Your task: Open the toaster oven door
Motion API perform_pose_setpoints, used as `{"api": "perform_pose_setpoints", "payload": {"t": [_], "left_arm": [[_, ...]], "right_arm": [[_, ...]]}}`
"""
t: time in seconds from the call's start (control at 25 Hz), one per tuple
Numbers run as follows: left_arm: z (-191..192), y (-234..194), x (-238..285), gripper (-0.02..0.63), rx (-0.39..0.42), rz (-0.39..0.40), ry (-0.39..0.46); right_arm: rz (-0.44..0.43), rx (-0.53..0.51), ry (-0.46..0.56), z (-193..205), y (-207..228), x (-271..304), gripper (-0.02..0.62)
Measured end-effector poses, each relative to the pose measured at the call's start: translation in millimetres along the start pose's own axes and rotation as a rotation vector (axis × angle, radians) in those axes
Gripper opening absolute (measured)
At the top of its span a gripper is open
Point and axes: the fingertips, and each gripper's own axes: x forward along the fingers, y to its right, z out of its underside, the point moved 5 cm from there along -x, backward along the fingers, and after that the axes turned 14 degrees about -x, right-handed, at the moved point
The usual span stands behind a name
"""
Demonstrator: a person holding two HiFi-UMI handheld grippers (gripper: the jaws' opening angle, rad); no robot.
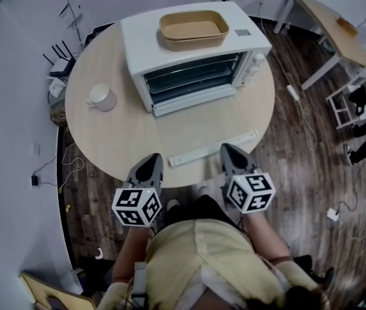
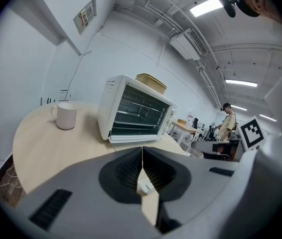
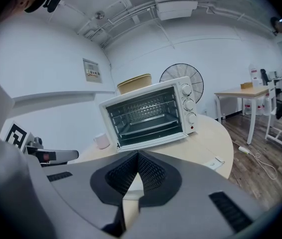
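From the head view: round table (image 1: 105, 141) seen whole, with the white toaster oven (image 1: 189, 50) at the far side, a brown tray (image 1: 193, 28) lying on top of it, a mug (image 1: 102, 97) well apart on the left; glass door (image 1: 202, 128) folded down flat on the table, its white handle (image 1: 213, 148) near the front edge, between the oven and the two grippers; a cable (image 1: 302, 108) on the wooden floor to the right of the table. In the left gripper view: left gripper (image 2: 142, 156) with jaws pressed together and empty; oven racks visible through the open front; far behind on the right, a person (image 2: 226, 121) standing among desks. In the right gripper view: right gripper (image 3: 137, 156) with jaws also together and empty; knobs (image 3: 190, 103) at the right of the open cavity; round fan (image 3: 181, 73) behind the oven; wooden desk (image 3: 240, 91) further right. Both grippers low at the near table edge, apart from the handle; in the way of the oven front, only the lowered door itself.
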Motion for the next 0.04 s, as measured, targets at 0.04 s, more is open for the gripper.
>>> {"api": "perform_pose_setpoints", "payload": {"t": [0.04], "left_arm": [[-0.2, -0.3, 0.0, 0.002, -0.001, 0.0, 0.0]], "right_arm": [[-0.002, 0.0, -0.002, 0.2, -0.6, 0.7, 0.002]]}}
